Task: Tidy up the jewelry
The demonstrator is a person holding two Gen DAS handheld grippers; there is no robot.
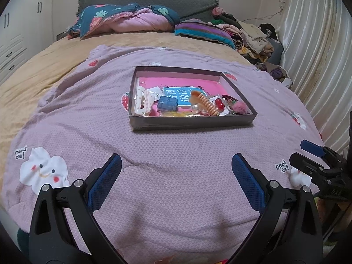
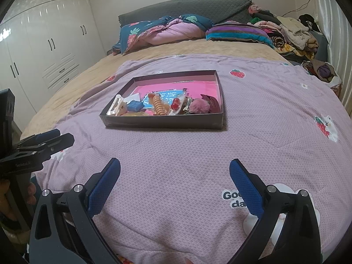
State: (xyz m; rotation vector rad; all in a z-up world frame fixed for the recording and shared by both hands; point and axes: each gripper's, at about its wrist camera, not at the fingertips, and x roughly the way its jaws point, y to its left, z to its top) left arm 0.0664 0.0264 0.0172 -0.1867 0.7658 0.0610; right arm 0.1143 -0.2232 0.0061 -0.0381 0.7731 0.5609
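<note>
Sitting on a lilac quilt (image 1: 176, 154) spread over the bed is a shallow dark box (image 1: 193, 122), and pretty much all the jewelry stuff is piled along its near wall, with the far half of the pink lining mostly bare. From the left wrist view, the near left corner of the box has a cream claw clip (image 1: 143, 102), then a little blue case (image 1: 167, 103) just beside it, then an orange spiral hair tie (image 1: 205, 103) roughly mid-wall, a pair of red cherry beads (image 1: 218, 102) touching or nearly touching that, and a fuzzy pink pom-pom (image 1: 239, 106) toward the near right corner. Some clear packets and a dark clip are mixed in there too, but they're too jumbled to sort out. A blue card with white lettering (image 1: 183, 96) lies flat under the pile. The left gripper (image 1: 176, 176) hovers over the quilt's near edge with its blue-padded fingers (image 1: 105, 182) spread wide apart and nothing between them. The right gripper (image 2: 175, 180) is the same deal, wide open and empty, hanging above the quilt near a "Good day" cloud print (image 2: 233, 199). Both are well short of the box. Each gripper shows up at the side of the other's view, so they're side by side. A bit of the person's hand (image 2: 30, 192) peeks in at the left edge of the right wrist view. Folded bedding (image 1: 123, 21) and a heap of clothes (image 1: 253, 35) sit at the far end of the bed, and white wardrobes (image 2: 44, 44) line the wall.
</note>
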